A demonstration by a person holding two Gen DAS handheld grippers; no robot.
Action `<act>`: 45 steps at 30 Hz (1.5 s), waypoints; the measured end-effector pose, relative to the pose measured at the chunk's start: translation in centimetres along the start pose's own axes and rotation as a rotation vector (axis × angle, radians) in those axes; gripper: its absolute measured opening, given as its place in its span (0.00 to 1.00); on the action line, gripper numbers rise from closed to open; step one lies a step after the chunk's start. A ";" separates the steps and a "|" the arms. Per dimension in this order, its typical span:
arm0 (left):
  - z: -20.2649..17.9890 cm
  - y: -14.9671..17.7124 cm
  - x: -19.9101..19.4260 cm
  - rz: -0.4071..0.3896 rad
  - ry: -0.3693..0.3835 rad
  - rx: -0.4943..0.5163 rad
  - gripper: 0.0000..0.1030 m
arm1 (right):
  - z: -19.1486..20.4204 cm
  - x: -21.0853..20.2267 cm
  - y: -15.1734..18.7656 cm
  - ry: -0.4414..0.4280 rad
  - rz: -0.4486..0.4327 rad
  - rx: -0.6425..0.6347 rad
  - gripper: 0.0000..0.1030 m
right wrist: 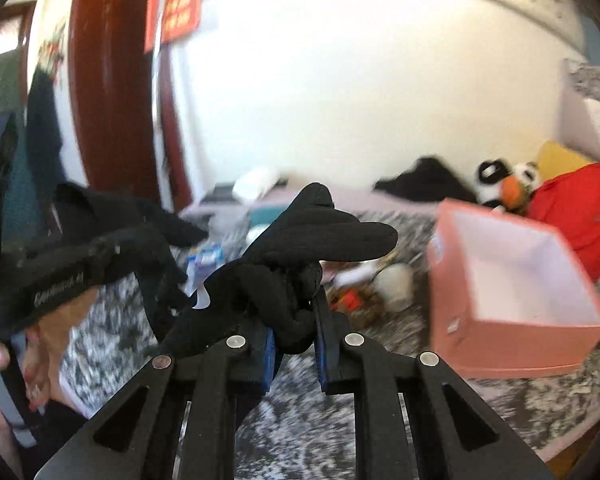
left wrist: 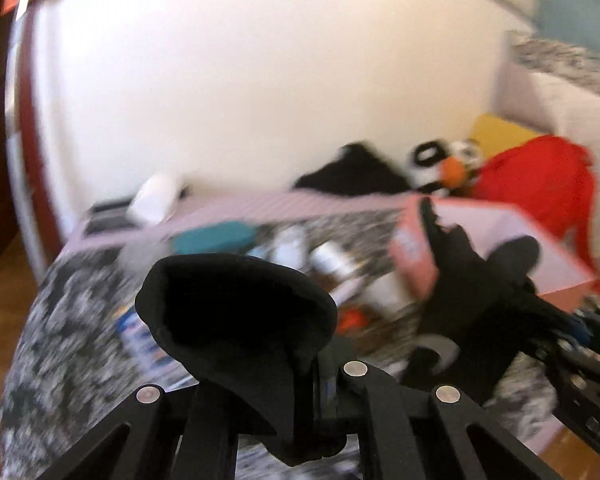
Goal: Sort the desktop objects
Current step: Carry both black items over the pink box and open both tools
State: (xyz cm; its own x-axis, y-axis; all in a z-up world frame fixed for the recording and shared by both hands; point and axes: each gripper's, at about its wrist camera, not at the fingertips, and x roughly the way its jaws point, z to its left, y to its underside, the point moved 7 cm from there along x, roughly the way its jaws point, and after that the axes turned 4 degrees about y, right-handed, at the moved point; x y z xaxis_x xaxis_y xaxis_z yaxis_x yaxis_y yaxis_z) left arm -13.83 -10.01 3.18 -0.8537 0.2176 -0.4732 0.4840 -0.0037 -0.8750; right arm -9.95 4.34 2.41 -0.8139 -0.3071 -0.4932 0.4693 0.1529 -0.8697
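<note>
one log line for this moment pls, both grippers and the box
left hand-held gripper: shut on black sock | right hand-held gripper: shut on black glove | pink box: open, looks empty | frames blurred

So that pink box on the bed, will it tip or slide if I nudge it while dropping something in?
Probably yes. The pink box looks like thin card and appears empty, so likely light. It sits tilted on the soft patterned bedcover, so a nudge may tip or slide it. Its wide open top should allow a drop without contact.
</note>
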 end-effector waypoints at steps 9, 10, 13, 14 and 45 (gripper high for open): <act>-14.4 -9.1 3.4 -0.093 0.216 0.153 0.05 | -15.6 -8.2 -7.3 0.320 -0.226 0.207 0.16; -15.9 -9.7 4.5 -0.089 0.245 0.157 0.05 | -17.6 -8.3 -7.8 0.357 -0.235 0.230 0.16; -20.0 -10.6 8.0 -0.047 0.326 0.171 0.05 | -23.5 -8.5 -9.0 0.461 -0.257 0.300 0.16; -21.2 -10.7 9.3 -0.030 0.349 0.180 0.05 | -25.4 -7.8 -9.0 0.478 -0.253 0.323 0.16; -18.1 6.0 26.1 0.527 0.009 0.212 0.89 | -31.4 15.5 8.9 0.467 0.647 0.177 0.81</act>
State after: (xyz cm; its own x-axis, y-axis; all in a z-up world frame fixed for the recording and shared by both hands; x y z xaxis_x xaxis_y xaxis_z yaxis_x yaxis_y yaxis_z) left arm -29.75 13.32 -12.61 -0.5049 0.1415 -0.8515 0.7942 -0.3102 -0.5225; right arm -29.14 30.39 -13.61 -0.4039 0.2199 -0.8880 0.9106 0.0036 -0.4133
